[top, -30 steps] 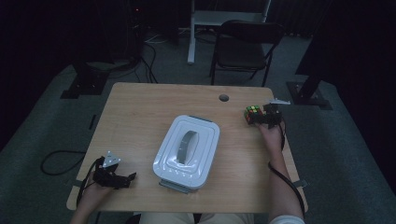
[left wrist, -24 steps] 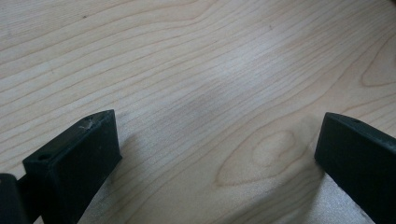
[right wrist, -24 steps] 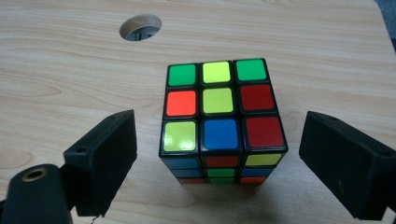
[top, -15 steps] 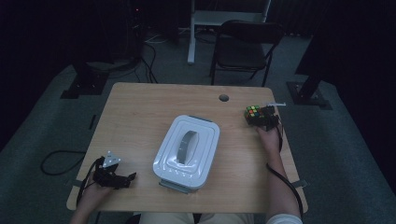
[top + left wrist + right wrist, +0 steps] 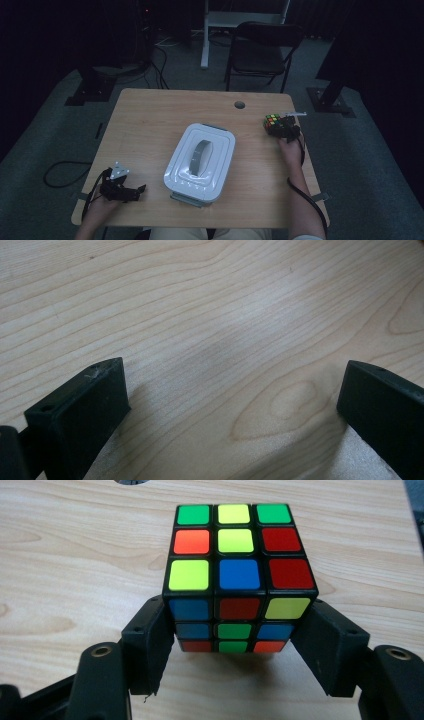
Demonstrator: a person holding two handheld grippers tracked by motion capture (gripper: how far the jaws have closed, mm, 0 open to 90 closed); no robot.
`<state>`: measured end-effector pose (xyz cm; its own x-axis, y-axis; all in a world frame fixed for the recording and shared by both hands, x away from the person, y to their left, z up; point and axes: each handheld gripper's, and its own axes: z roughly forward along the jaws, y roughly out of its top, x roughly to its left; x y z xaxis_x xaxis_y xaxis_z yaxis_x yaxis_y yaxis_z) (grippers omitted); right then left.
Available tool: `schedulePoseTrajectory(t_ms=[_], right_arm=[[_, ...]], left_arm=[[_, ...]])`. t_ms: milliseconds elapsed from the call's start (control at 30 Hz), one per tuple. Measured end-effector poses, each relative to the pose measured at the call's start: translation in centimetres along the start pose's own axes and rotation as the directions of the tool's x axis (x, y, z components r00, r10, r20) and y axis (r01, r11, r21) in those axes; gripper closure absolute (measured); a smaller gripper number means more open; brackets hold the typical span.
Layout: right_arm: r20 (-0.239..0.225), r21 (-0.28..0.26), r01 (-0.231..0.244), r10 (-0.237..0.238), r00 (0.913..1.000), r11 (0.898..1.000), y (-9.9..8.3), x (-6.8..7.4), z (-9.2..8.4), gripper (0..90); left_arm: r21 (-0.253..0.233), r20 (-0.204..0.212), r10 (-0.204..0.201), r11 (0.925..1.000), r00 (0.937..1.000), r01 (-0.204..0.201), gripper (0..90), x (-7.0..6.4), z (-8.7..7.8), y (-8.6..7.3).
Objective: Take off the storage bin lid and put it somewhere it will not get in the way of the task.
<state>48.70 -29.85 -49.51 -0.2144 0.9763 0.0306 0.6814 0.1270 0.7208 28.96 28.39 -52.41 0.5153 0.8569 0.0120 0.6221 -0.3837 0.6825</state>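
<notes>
on the far right side of the tabletop (image 5: 150,125), near its right edge, sits a scrambled puzzle cube (image 5: 272,123), and the right hand-held gripper (image 5: 286,128) is clamped on it. its jaws have just been closing, and in the right gripper view the two black jaws press against the lower left and right sides of the puzzle cube (image 5: 239,575), which rests on the wood. top face of the cube shows green, yellow, orange, red and blue stickers. the right hand (image 5: 291,150) reaches in from the bottom right edge, with a black cable trailing back along the forearm.

near the front left corner, the left hand-held gripper (image 5: 137,191) lies low on the tabletop in the left hand (image 5: 100,207), jaws apart with nothing between them; the left gripper view shows bare wood grain (image 5: 225,330) between the two spread jaws. a grey three-cornered plate sits on top of it.

between the two grippers, about mid-table, a white lidded container (image 5: 201,161) with a grey handle on the lid lies well apart from both. small round hole (image 5: 239,105) in the tabletop sits near the far edge, left of the cube. folding chair (image 5: 262,50) stands beyond the table.
</notes>
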Motion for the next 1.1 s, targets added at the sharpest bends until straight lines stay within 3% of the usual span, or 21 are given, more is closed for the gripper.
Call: schedulePoseTrajectory(t_ms=[300, 600, 1100], right_arm=[[0.004, -0.007, 0.042, -0.042, 0.9991, 0.999, -1.2, 0.1, -1.9, 34.0], [-0.020, -0.055, 0.069, -0.070, 0.9973, 0.996, -2.2, 0.5, -5.5, 34.0], [-0.046, -0.084, 0.084, -0.088, 0.9951, 0.993, -7.2, 0.8, -10.6, 34.0]], left_arm=[[0.000, -0.019, -0.018, 0.9998, 0.9996, 0.018, 0.6, -0.2, 0.1, 0.1], [0.001, -0.028, -0.026, 0.9997, 0.9993, 0.026, 0.6, -0.3, 0.1, 0.2], [-0.001, -0.030, -0.029, 0.9996, 0.9991, 0.029, 0.6, -0.3, 0.2, 0.2]])
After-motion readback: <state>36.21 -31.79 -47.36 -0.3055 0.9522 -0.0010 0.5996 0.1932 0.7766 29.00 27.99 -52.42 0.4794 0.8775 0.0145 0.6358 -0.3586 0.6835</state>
